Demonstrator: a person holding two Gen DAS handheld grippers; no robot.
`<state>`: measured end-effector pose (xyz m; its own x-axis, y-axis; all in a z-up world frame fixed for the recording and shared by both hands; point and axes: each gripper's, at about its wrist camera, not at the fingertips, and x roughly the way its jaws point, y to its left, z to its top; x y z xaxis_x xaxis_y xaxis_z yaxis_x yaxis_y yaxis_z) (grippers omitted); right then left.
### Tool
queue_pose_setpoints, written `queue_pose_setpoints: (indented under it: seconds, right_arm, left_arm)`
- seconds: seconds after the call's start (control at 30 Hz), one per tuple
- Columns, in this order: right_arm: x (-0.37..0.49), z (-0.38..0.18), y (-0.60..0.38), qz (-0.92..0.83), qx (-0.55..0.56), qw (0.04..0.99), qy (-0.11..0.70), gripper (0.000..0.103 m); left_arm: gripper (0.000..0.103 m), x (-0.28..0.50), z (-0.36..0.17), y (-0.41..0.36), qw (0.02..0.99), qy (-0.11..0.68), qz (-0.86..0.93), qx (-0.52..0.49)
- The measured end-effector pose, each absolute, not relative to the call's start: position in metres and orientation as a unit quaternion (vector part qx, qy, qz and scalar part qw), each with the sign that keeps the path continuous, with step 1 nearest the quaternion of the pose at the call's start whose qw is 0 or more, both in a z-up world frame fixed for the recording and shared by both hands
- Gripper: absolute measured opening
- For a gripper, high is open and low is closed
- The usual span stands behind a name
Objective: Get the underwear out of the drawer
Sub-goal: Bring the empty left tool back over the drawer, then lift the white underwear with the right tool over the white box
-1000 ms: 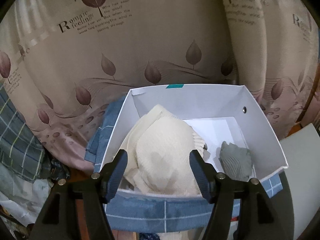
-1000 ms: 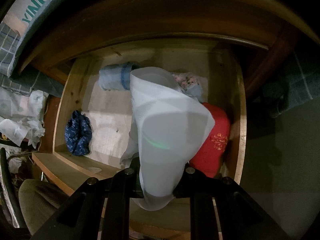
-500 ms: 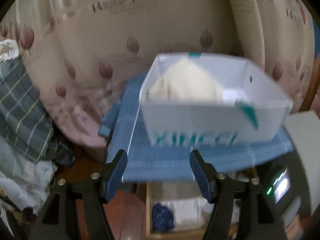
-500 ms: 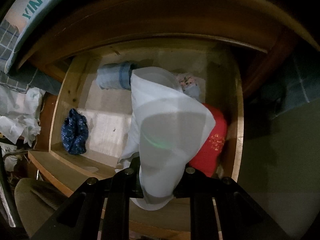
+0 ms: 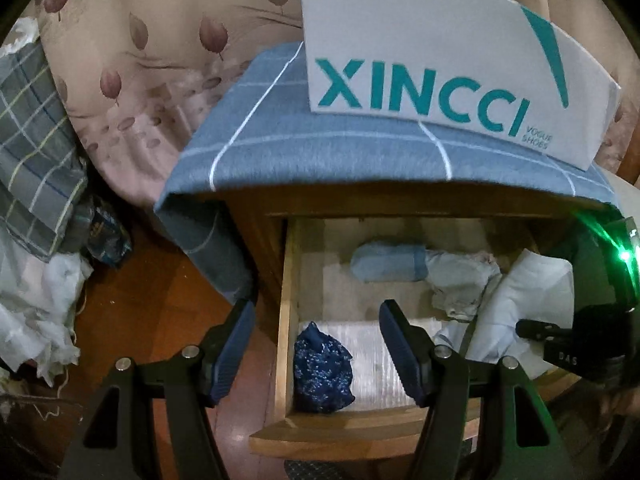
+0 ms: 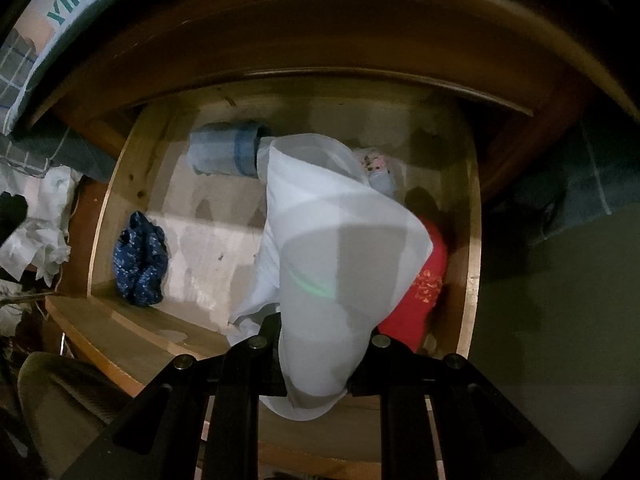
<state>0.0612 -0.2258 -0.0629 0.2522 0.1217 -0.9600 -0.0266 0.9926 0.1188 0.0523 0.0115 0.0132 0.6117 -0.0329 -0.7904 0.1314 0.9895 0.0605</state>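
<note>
The wooden drawer [image 5: 289,280] [image 6: 100,216] stands pulled out. In it lie a dark blue patterned piece of underwear [image 5: 322,368] [image 6: 140,260] at the front left, a rolled light blue piece [image 5: 390,262] [image 6: 224,148] at the back, and a red piece [image 6: 424,284] at the right. My right gripper [image 6: 318,376] is shut on a pale white piece of underwear [image 6: 332,248] [image 5: 528,300], which hangs over the drawer's right side. My left gripper [image 5: 316,354] is open and empty, above the drawer's front left, with the dark blue piece showing between its fingers.
A white XINCCI shoe box [image 5: 440,64] sits on a blue checked cloth [image 5: 320,148] on top of the cabinet. A leaf-patterned curtain [image 5: 160,40] hangs behind. Plaid cloth [image 5: 28,120] and white crumpled fabric [image 5: 36,312] lie on the floor at the left.
My left gripper has dropped from above the shoe box down to the open drawer, still open and empty. The right gripper has kept still with the white underwear in it.
</note>
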Motion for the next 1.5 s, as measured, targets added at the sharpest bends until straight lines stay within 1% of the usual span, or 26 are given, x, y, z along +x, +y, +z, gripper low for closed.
queue_pose_setpoints:
  seconds: [0.13,0.37,0.5,0.67,1.07,1.5]
  right_arm:
    - [0.058,-0.06,-0.221,0.047,0.019,0.794,0.605,0.016]
    - [0.053,-0.053,-0.21,0.056,-0.013,0.805,0.59,0.016]
    - [0.05,-0.047,-0.207,0.067,-0.017,0.814,0.577,0.016]
    - [0.047,-0.038,-0.207,0.073,-0.014,0.826,0.559,0.016]
    - [0.036,0.004,-0.206,0.081,-0.001,0.852,0.516,0.016]
    - [0.016,0.074,-0.196,0.108,-0.011,0.871,0.48,0.016]
  left_arm:
    - [0.067,0.053,0.0,0.014,0.889,0.454,-0.044,0.041]
    - [0.067,0.055,-0.004,0.032,0.886,0.462,-0.046,-0.015]
    - [0.067,0.061,-0.013,0.04,0.873,0.484,-0.038,-0.048]
    - [0.067,0.061,-0.014,0.047,0.872,0.483,-0.037,-0.073]
    - [0.067,0.062,-0.012,0.048,0.876,0.476,-0.029,-0.073]
    - [0.067,0.061,-0.011,0.05,0.877,0.474,-0.029,-0.079]
